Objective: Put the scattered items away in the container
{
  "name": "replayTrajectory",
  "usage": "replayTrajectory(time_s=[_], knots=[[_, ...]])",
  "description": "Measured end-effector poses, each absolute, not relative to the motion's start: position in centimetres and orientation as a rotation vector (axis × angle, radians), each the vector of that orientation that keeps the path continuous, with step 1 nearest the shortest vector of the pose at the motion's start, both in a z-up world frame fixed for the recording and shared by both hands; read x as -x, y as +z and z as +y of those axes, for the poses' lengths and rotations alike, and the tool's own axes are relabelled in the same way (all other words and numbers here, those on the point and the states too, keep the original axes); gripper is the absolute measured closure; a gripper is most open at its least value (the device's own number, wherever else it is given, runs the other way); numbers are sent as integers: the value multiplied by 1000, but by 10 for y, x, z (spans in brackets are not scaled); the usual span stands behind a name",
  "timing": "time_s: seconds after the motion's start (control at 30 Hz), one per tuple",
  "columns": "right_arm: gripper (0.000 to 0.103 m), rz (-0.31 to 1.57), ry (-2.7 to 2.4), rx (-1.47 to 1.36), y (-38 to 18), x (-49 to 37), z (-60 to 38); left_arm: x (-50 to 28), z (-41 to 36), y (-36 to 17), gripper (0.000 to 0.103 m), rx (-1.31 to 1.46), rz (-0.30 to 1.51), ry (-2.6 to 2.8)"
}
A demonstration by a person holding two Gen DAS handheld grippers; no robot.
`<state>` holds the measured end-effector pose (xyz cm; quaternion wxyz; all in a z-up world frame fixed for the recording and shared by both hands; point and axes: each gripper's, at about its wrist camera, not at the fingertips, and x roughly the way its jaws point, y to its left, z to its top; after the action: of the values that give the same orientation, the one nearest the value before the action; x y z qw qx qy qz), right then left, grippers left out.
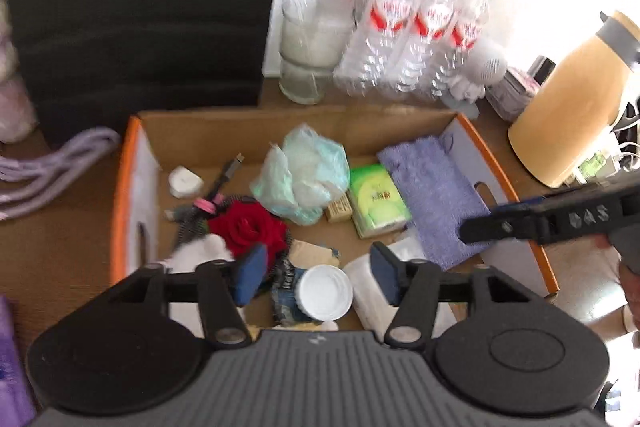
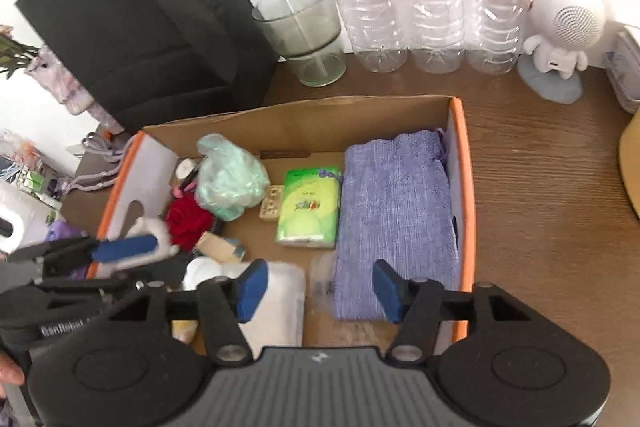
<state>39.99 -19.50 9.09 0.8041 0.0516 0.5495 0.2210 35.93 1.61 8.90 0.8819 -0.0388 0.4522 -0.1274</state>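
A wooden table (image 2: 540, 187) holds an open cardboard box (image 2: 320, 123) with orange-edged end walls, each with a cut-out handle. Behind the box on the left stands a large black bag (image 2: 152, 27). A tan jug (image 1: 568, 107) with a grey lid stands on the table beyond the box's right end.

Along the back of the table stand three clear water bottles (image 2: 428, 7) with red and white labels in Chinese characters, too blurred to read. Beside them is an empty glass (image 2: 300, 31) with a straw, and a small white robot-shaped speaker (image 2: 564, 27) on a pale blue base.

Inside the box, a purple towel (image 2: 396, 219) lies flat against the right wall. Next to it lies a green tissue pack (image 2: 308, 211) with Chinese writing. Further left are a crumpled pale green plastic bag (image 2: 232, 183), a red fabric rose (image 1: 248, 227), a white charger plug (image 1: 184, 181) with a cable, and a white round lid (image 1: 326, 293) near the front wall. Bare cardboard floor shows near the back wall, behind the tissue pack.

The left gripper (image 1: 316, 277) hovers over the box's front left, blue pads spread apart, nothing between them. Its side reads "GenRobot" in the right wrist view. The right gripper (image 2: 320, 291) hovers over the towel's near end, jaws spread, pinching nothing.

The table to the right of the box is open.
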Motion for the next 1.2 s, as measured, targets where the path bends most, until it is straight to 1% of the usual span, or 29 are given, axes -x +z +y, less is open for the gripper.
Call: replayTrajectory(time_s=[0.07, 0.1, 0.13, 0.17, 0.2, 0.23, 0.3, 0.33, 0.37, 0.4, 0.43, 0.57, 0.7, 0.9, 1.0, 1.1, 1.2], knots=[[31, 1152, 476, -103, 100, -384, -200, -341, 16, 99, 31, 71, 907, -231], [30, 1137, 475, -96, 103, -375, -201, -330, 15, 103, 27, 64, 881, -210], [29, 1116, 474, -84, 107, -367, -201, -317, 14, 108, 20, 56, 839, -182], [29, 1083, 470, -68, 111, -359, -200, -302, 14, 112, 15, 51, 776, -147], [29, 1032, 459, -49, 116, -349, -198, -288, 13, 116, 5, 45, 699, -110], [29, 949, 445, -37, 122, -337, -197, -271, 13, 118, 2, 36, 601, -75], [28, 686, 398, -14, 130, -306, -195, -235, 14, 115, 1, 18, 373, -48], [22, 539, 364, 9, 129, -288, -193, -219, 14, 109, 0, 17, 278, -36], [14, 419, 338, 32, 125, -273, -190, -207, 14, 104, 0, 20, 223, -17], [14, 339, 322, 48, 119, -261, -187, -197, 15, 99, 1, 30, 195, -2], [14, 301, 317, 53, 114, -254, -184, -190, 16, 95, 1, 46, 184, 2], [14, 247, 330, 45, 105, -237, -174, -169, 21, 93, 0, 89, 148, 22], [14, 205, 318, 75, 115, -215, -162, -146, 24, 98, 0, 71, 125, 40], [11, 198, 353, 7, 125, -148, -166, -81, 26, 91, 0, 101, 95, 29], [9, 188, 380, -9, 114, -100, -170, -45, 20, 78, 0, 59, 69, 28], [6, 201, 380, -35, 93, -57, -179, -18, 14, 63, 0, 1, 109, 12], [6, 249, 378, -62, 72, -26, -191, 7, 13, 49, 0, -11, 142, 2]])
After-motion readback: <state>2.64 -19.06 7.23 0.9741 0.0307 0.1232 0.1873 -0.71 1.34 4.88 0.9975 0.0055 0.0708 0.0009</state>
